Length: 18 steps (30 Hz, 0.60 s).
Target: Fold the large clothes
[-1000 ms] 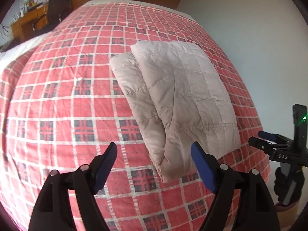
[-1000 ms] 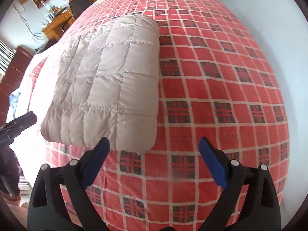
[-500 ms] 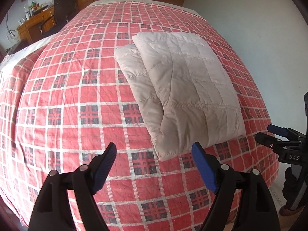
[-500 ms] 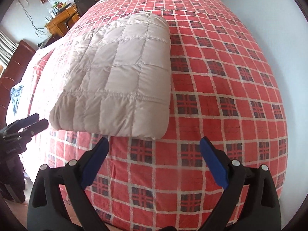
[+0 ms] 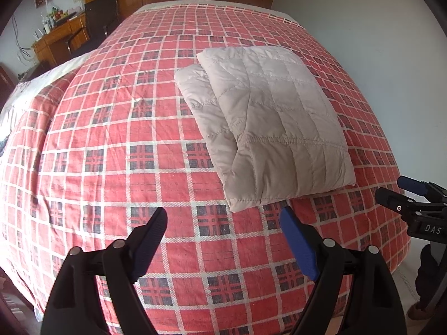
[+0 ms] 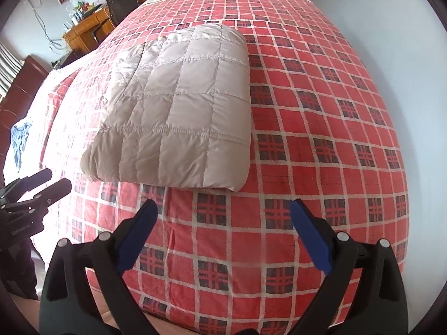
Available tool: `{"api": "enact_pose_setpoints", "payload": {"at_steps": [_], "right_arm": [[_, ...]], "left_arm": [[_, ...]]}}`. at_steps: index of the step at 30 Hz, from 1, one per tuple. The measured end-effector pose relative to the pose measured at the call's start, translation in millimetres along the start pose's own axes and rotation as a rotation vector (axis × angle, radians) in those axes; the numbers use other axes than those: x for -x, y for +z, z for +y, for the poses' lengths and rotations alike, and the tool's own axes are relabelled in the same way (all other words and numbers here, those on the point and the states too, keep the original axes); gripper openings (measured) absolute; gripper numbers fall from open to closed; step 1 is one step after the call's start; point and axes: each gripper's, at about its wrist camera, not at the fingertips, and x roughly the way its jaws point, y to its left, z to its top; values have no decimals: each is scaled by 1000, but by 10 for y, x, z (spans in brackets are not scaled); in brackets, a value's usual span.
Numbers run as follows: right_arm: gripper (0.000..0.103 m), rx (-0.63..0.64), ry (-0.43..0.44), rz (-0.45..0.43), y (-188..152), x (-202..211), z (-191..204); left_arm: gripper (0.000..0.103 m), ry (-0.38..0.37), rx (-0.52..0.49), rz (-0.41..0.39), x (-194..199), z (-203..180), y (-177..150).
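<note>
The left gripper is hanging over the near part of the bed with its two blue-padded fingers spread wide and nothing lying between them; it is touching neither the cloth nor the bedcover. The right gripper is hovering in the same way, its jaws parted wide and empty, a little short of the bundle's near edge. Each tool is showing in the other's camera: the right one is sitting at the right edge of the left wrist view, off the bed's corner, and the left one is showing at the left edge of the right wrist view, beside the mattress. Just beyond both sets of fingertips, the folded beige quilted garment is lying flat on the red plaid bedcover, doubled into a thick rectangular pad, with a lower layer peeking out along its left side in the left wrist view. It is resting toward the near, right-hand part of the bed as the left camera is seeing it, apart from both tools. Farther off, a wooden desk with clutter on it and a dark chair are standing past the bed's far left corner, and a pale wall is running along the bed's right side.
</note>
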Motion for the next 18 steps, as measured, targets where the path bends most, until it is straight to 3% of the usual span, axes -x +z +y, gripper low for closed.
{"api": "enact_pose_setpoints", "payload": {"at_steps": [18], "right_arm": [[97, -8, 14, 15, 4, -29, -33]], "left_arm": [[83, 31, 3, 8, 18, -5, -21]]}}
